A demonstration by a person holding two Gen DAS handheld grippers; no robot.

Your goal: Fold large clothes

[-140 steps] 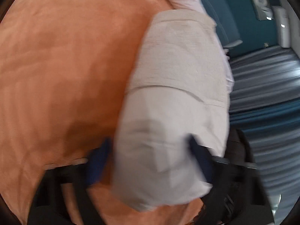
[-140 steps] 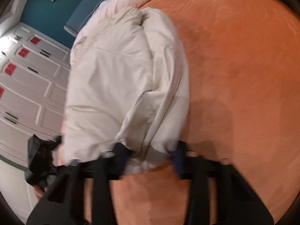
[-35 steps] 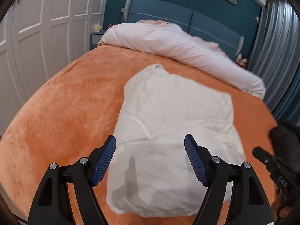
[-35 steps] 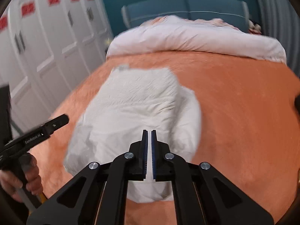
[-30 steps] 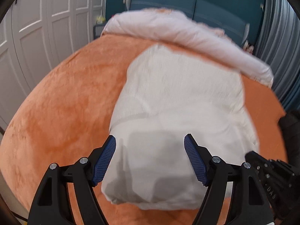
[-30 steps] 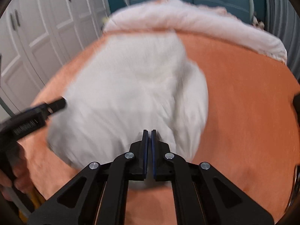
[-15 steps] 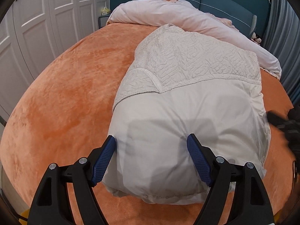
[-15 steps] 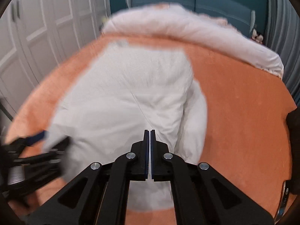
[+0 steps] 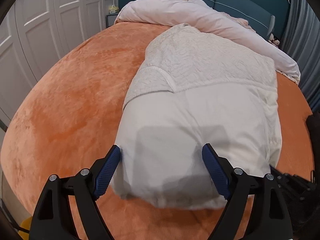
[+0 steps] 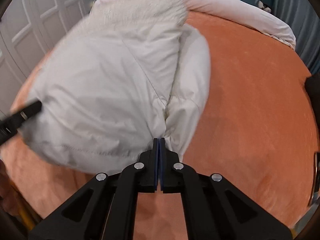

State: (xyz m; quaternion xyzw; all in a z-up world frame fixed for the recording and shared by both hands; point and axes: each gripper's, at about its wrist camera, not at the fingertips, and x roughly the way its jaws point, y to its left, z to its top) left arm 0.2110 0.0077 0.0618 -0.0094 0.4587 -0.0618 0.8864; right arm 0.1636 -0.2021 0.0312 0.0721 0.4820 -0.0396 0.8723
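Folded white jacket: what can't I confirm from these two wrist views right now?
- Left wrist view: the jacket's near hem, hidden behind the left gripper, jaws open.
- Right wrist view: motion blur leaves it unclear whether the shut right gripper pinches fabric.
- Both views: the jacket's underside, lying against the orange bedspread.

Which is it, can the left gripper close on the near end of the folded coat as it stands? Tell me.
Probably yes. The left gripper is open, its jaws have just been opening, and the white coat has its near end between them with nothing in front of it on the orange bedspread.
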